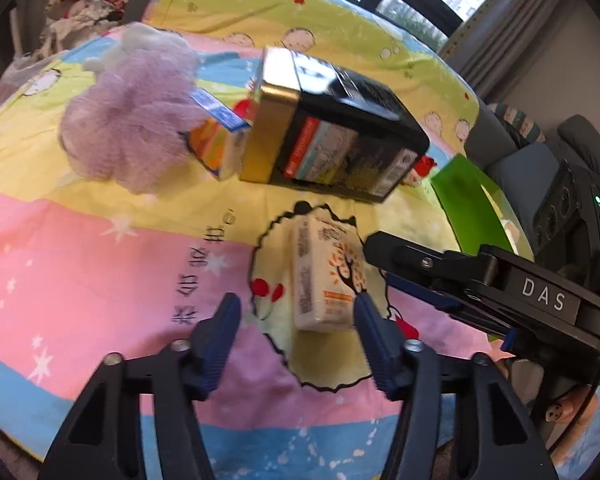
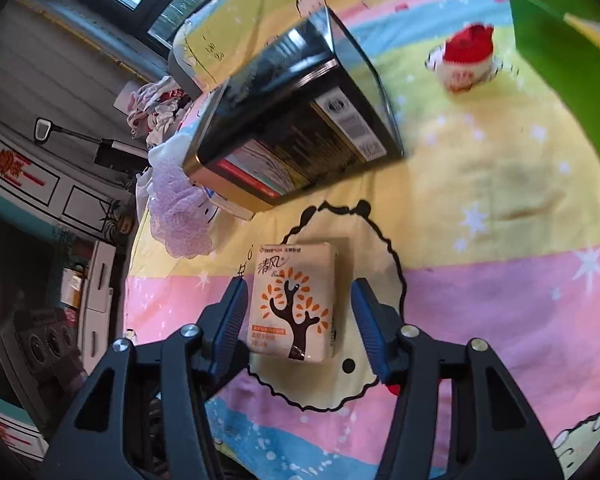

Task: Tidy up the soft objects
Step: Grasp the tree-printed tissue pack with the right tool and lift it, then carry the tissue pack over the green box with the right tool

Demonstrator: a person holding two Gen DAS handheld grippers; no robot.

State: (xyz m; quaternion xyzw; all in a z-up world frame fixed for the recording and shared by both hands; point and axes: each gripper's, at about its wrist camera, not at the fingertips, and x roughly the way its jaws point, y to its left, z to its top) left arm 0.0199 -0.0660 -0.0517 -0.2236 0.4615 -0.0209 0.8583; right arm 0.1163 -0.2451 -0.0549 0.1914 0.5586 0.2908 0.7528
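Bath pouf (image 1: 130,120): lilac mesh ball, far left on the cartoon-print sheet (image 1: 80,272); its right side touches a small orange-and-blue carton (image 1: 216,140).
Small carton: tilted, wedged between the pouf and the gold end of the black box.
Black box (image 1: 340,128): long, black sides and gold end, lying at a slant mid-sheet; printed labels and a barcode face the cameras. Just beyond the tissue pack, not touching it.
Left gripper (image 1: 296,332): jaws partly open, nothing between the pads. Its right blue finger (image 1: 370,332) overlaps the near right corner of the tissue pack in the left wrist view; contact cannot be told. Left finger stands clear over pink fabric.
Tissue pack (image 2: 292,300): soft cream packet with an orange-leaved tree print, lying flat on the pale scalloped cartoon patch (image 2: 380,248) of the sheet, near the front edge.
Right gripper (image 2: 300,320): astride the pack, one blue pad on each long side. Left pad looks to be at the wrapper's edge; a strip of sheet shows between the right pad and the pack. Not pressing from both sides; pack looks unsqueezed.
Right gripper, seen from the left wrist (image 1: 440,276): black body comes in low from the right, tip at the pack's far right corner.
Red-capped toy (image 2: 466,60): small, white and red, far right on the yellow band, well apart from the pack.
Green board (image 2: 560,60): right edge of the sheet, beside the toy.
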